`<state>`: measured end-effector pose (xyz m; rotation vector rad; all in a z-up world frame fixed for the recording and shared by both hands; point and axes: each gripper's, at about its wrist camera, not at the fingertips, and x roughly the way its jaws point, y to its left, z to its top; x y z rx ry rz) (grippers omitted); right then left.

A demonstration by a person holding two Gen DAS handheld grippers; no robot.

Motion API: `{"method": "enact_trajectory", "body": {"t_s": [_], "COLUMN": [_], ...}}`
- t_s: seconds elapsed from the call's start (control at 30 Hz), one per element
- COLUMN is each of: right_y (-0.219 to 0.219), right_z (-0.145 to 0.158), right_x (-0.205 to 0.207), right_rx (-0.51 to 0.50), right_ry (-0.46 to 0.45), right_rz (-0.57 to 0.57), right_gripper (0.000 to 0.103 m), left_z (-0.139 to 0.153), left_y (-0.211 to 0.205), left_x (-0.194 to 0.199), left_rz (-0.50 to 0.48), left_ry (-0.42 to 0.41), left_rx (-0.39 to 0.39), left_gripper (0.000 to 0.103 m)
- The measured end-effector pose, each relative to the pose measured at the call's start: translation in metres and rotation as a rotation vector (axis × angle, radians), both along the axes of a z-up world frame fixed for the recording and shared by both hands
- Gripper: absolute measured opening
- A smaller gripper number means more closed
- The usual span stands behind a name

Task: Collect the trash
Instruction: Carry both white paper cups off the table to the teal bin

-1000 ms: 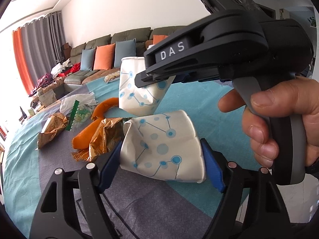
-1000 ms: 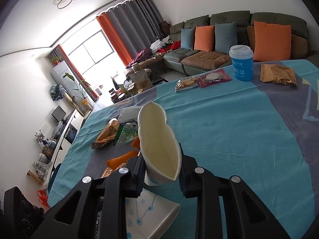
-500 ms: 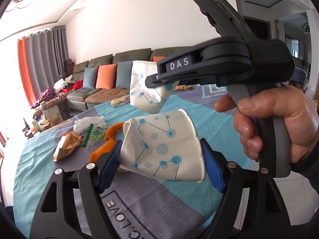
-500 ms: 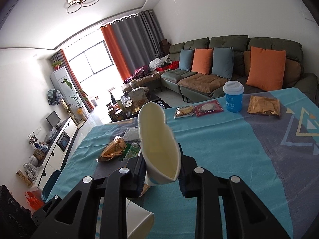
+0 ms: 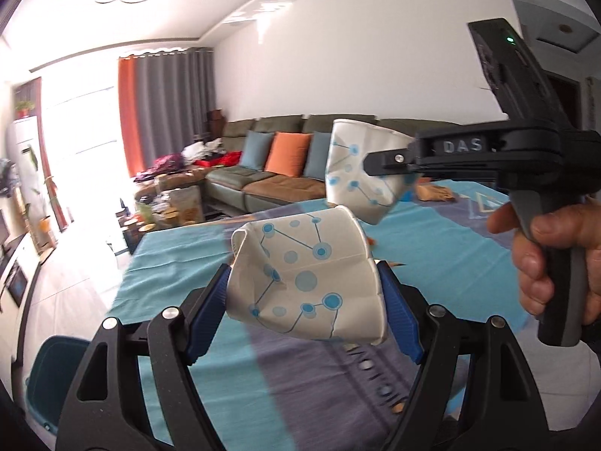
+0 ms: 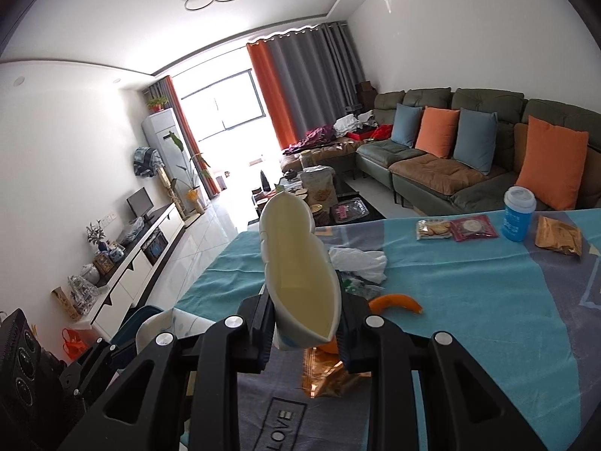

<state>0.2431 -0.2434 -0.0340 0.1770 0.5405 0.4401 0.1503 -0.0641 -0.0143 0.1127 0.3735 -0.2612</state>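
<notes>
Both grippers have swung toward the table's (image 6: 488, 300) window-side edge since the earlier frames, bringing a teal bin (image 5: 56, 372) into view below that edge. Left gripper (image 5: 304, 300): jaws pinch a crushed patterned paper cup (image 5: 308, 282) above the table. Right gripper (image 6: 304, 323): jaws press a second flattened cup (image 6: 296, 263) between them, also above the table. Orange peel (image 6: 394, 302), a gold wrapper (image 6: 326, 376) and what appears to be a white plastic bag (image 6: 357, 259) lie on the table.

On the tabletop (image 6: 469, 300), a lidded cup (image 6: 518, 213) stands at two o'clock, snack packets (image 6: 456, 227) left of it, sofa (image 6: 450, 165) behind.
</notes>
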Motion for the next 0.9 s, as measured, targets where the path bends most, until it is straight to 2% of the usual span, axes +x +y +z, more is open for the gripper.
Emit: {"method": "enact_trajectory", "body": {"t_s": [0.6,0.63,0.9], "right_y": [0.167,0.177,0.26], "right_z": [0.009,0.009,-0.007], "right_x": [-0.009,-0.009,0.0], "right_rx": [-0.005,-0.005,-0.032], "right_ry": [-0.01,-0.004,0.063], "right_rz": [0.33,0.348,0.48], "right_gripper": [0.025,0.025,0.025], "left_z": [0.02,0.02,0.021], "left_y": [0.178,0.194,0.268], "left_x": [-0.059,-0.055,-0.091], "left_rz": [0.463,0.488,0.647], "left_ry": [-0.073,-0.074,-0.06], "left_rx": [-0.029,-0.027,-0.02], "left_gripper": [0.075,0.075,0.075]}}
